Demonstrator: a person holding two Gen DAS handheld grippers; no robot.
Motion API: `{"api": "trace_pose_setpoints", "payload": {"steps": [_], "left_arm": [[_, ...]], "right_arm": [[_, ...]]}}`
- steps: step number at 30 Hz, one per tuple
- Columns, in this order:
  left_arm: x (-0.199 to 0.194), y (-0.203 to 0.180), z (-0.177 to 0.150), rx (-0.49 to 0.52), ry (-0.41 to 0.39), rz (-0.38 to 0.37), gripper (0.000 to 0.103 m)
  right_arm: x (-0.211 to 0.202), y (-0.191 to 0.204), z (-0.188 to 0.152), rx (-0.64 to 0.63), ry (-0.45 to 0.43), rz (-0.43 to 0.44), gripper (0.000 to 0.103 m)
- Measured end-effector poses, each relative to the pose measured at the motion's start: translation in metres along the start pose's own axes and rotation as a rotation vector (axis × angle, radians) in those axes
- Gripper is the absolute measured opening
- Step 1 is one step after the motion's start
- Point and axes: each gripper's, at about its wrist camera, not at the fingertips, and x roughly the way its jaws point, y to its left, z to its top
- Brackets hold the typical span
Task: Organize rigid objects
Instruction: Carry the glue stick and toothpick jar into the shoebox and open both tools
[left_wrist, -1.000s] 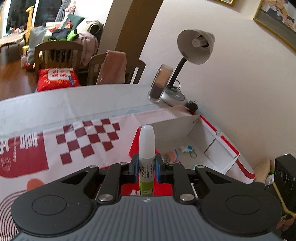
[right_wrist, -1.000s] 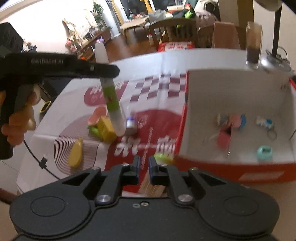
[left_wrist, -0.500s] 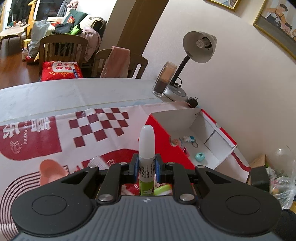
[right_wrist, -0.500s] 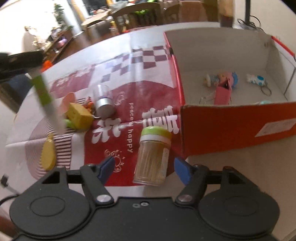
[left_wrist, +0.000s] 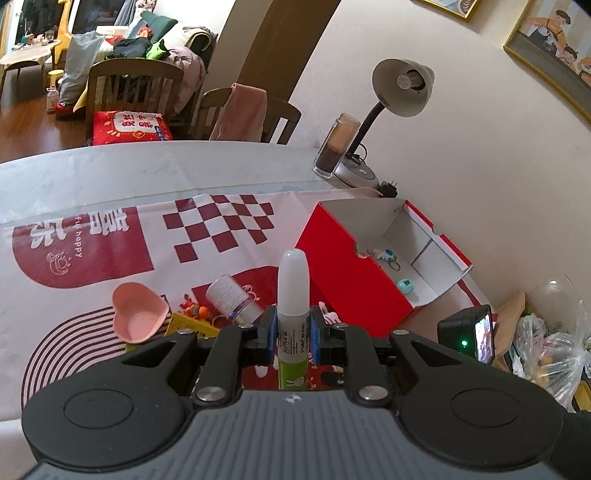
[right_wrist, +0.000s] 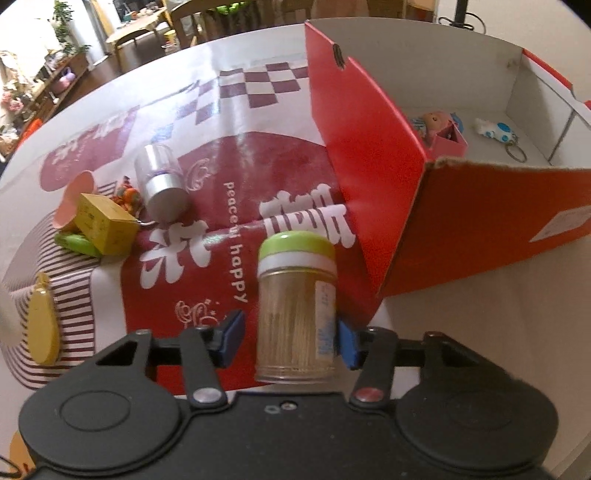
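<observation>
My left gripper (left_wrist: 293, 336) is shut on an upright white and green glue bottle (left_wrist: 293, 295) and holds it above the table. My right gripper (right_wrist: 290, 341) is open around a toothpick jar with a green lid (right_wrist: 297, 306); the right pad touches it, the left pad stands apart. The red cardboard box (right_wrist: 373, 158), also in the left wrist view (left_wrist: 347, 273), holds small toys and a keychain (right_wrist: 496, 133). On the cloth lie a clear jar with silver cap (right_wrist: 160, 184), a yellow box (right_wrist: 105, 221), a pink heart dish (left_wrist: 136, 312) and a yellow oval thing (right_wrist: 42, 325).
A desk lamp (left_wrist: 399, 96) and a tall glass jar (left_wrist: 336, 147) stand at the table's far corner by the wall. Chairs (left_wrist: 133, 96) stand behind the table. A plastic bag (left_wrist: 550, 343) lies off the table to the right.
My right gripper opened and moved in around the toothpick jar. My left gripper drew back from the box with the glue bottle, so the loose objects on the cloth came into view.
</observation>
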Motion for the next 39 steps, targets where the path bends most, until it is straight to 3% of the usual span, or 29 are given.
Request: {"api": "trace_pose_setpoints", "payload": {"steps": [1,8,15,23,32,39], "left_arm": [[-0.002,0.002,-0.001,0.000,0.002,-0.002,0.017],[-0.004,0.003,-0.004,0.011,0.018,-0.012,0.017],[0.002,-0.005,0.001,0.022,0.025,-0.043,0.017],[0.016,-0.037,0.020,0.063,0.020,-0.070,0.017],[0.048,-0.094,0.057,0.137,-0.001,-0.095,0.017],[0.087,-0.142,0.092,0.201,-0.009,-0.101,0.017]], "right_arm": [[0.000,0.001,0.000,0.003,-0.003,-0.009,0.042],[-0.015,0.002,-0.002,0.009,-0.017,0.005,0.041],[-0.063,0.003,0.003,-0.014,-0.062,0.065,0.041],[-0.117,-0.017,0.032,-0.060,-0.150,0.101,0.041],[-0.131,-0.075,0.072,-0.078,-0.218,0.057,0.041],[-0.118,-0.135,0.101,-0.046,-0.242,0.011,0.041]]}}
